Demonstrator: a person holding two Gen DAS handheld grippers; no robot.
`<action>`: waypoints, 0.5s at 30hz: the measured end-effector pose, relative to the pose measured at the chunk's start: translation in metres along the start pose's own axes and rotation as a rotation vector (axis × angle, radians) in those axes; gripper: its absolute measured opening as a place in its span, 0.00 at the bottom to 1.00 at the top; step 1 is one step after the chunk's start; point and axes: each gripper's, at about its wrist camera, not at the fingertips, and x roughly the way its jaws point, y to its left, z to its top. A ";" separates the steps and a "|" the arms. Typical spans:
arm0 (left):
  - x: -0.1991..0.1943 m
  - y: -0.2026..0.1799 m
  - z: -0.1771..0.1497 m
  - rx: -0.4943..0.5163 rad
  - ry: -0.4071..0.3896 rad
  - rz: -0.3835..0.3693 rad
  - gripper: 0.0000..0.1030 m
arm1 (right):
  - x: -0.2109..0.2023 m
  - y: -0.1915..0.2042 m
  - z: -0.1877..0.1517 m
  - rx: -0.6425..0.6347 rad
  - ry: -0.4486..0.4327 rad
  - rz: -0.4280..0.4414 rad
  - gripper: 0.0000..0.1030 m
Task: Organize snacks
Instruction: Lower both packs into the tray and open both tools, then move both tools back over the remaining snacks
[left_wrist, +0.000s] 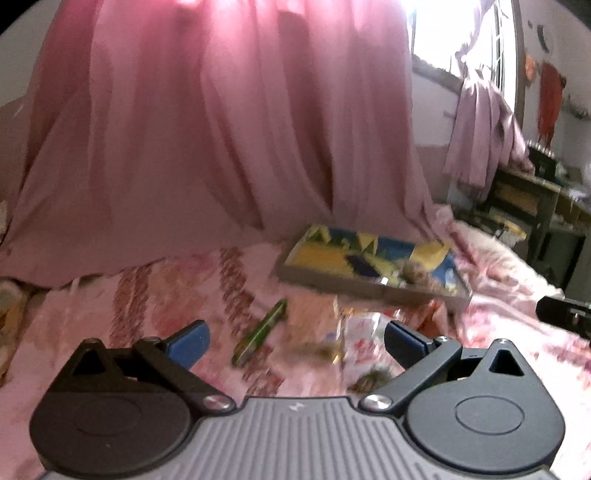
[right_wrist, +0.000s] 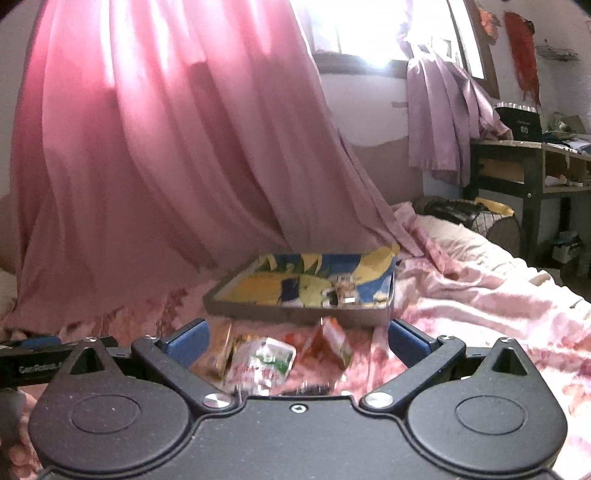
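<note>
Left gripper (left_wrist: 295, 341) jaws apart, empty, above slim green wrapped snack bar (left_wrist: 260, 332) on pink floral bedspread (left_wrist: 155, 314). Right gripper (right_wrist: 297, 341) jaws apart, empty, over white-green snack packet (right_wrist: 264, 362) and orange packet (right_wrist: 330, 341). Shallow grey cardboard tray with yellow-blue lining (right_wrist: 295, 312) beyond, near pink curtain (right_wrist: 166, 147).

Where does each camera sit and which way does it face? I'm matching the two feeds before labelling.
Left wrist: on the left gripper, looking forward over the bed at a green packet and the tray; its open blue fingers show.
Right wrist: on the right gripper, facing the tray over the snack packets; open fingers show.
Shared: tray, pink curtain, floral bedspread.
</note>
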 end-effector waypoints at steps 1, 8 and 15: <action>-0.003 0.003 -0.004 0.003 0.009 0.005 1.00 | -0.001 0.002 -0.002 -0.001 0.011 0.001 0.99; -0.015 0.015 -0.024 -0.027 0.079 0.035 1.00 | -0.008 0.017 -0.021 -0.030 0.078 -0.016 0.99; -0.017 0.017 -0.034 -0.040 0.134 0.036 1.00 | -0.008 0.033 -0.035 -0.087 0.165 -0.063 0.99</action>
